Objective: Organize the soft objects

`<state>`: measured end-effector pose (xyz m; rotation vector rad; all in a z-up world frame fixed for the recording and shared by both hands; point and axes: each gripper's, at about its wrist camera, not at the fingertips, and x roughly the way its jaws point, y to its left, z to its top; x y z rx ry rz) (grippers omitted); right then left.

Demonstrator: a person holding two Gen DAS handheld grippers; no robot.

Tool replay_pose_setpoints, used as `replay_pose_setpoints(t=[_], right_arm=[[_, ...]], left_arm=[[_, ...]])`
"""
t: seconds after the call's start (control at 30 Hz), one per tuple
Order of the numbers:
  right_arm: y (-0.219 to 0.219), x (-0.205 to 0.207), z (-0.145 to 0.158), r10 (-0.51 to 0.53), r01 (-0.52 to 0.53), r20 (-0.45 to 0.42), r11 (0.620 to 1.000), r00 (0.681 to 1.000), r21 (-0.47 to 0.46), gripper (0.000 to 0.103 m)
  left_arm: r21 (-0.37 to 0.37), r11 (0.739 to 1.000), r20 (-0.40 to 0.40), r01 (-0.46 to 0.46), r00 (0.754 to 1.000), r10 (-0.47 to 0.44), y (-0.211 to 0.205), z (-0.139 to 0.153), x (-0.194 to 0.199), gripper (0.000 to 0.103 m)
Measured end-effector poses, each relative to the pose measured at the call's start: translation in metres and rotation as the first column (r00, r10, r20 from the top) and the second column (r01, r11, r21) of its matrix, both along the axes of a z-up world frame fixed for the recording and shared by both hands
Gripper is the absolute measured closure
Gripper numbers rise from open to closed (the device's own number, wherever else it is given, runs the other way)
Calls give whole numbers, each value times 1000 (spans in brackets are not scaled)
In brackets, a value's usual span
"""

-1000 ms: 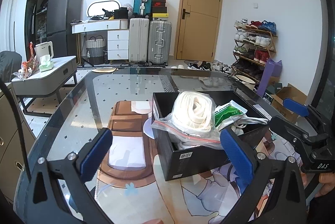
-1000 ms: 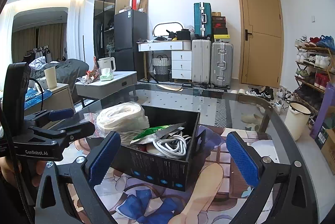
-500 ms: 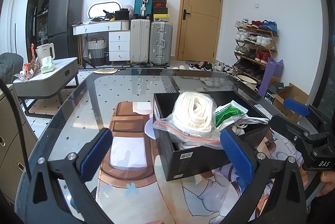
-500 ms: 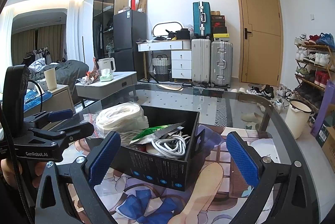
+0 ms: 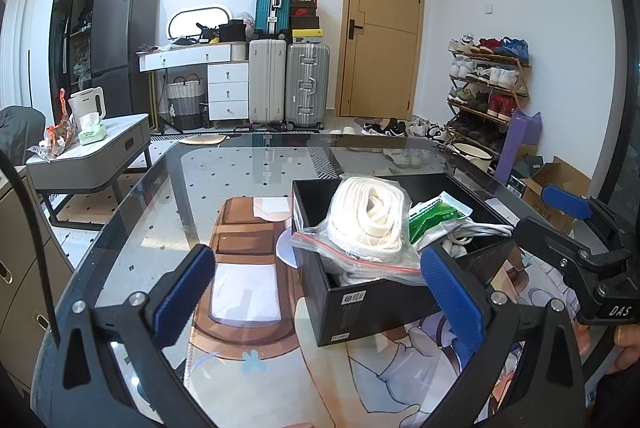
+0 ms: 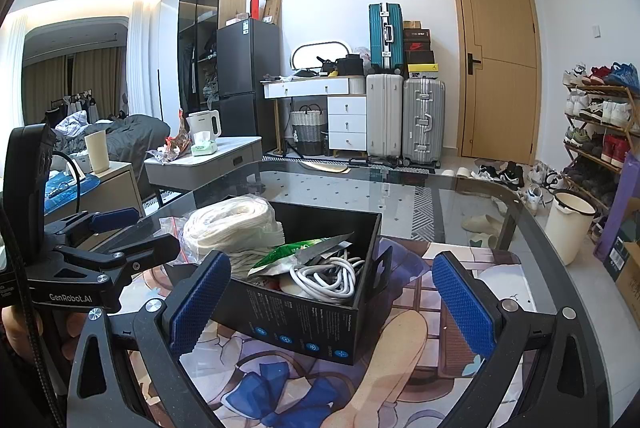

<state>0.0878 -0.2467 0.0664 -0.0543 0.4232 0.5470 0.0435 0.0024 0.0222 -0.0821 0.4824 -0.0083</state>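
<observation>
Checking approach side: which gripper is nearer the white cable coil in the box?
Right. The right gripper faces the box's corner where the white cable coil lies; the left gripper sits by the bagged white roll, across the box.

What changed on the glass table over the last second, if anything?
Almost nothing. The left gripper and right gripper hang open before the black box as before, gripping nothing. The bagged white roll, green packet and white cable lie in the box unmoved.
</observation>
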Motion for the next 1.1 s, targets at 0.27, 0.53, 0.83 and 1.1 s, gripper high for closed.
replay_pose_setpoints(t=[0.27, 0.53, 0.83, 1.1], right_arm=[[0, 0, 0, -1, 1, 0, 1000, 1000, 0, 1], [0, 0, 0, 0, 0, 0, 1000, 1000, 0, 1], [0, 0, 0, 0, 0, -1, 1000, 1000, 0, 1], [-1, 0, 0, -1, 1, -1, 1000, 1000, 1, 1]], left_arm=[[-1, 1000, 0, 1, 1000, -1, 0, 0, 0, 0], [0, 1000, 2, 1, 1000, -1, 0, 0, 0, 0], [2, 1000, -2, -4, 1000, 4, 0, 2, 2, 0], [6, 1000, 15, -7, 1000, 6, 0, 4, 0, 0]])
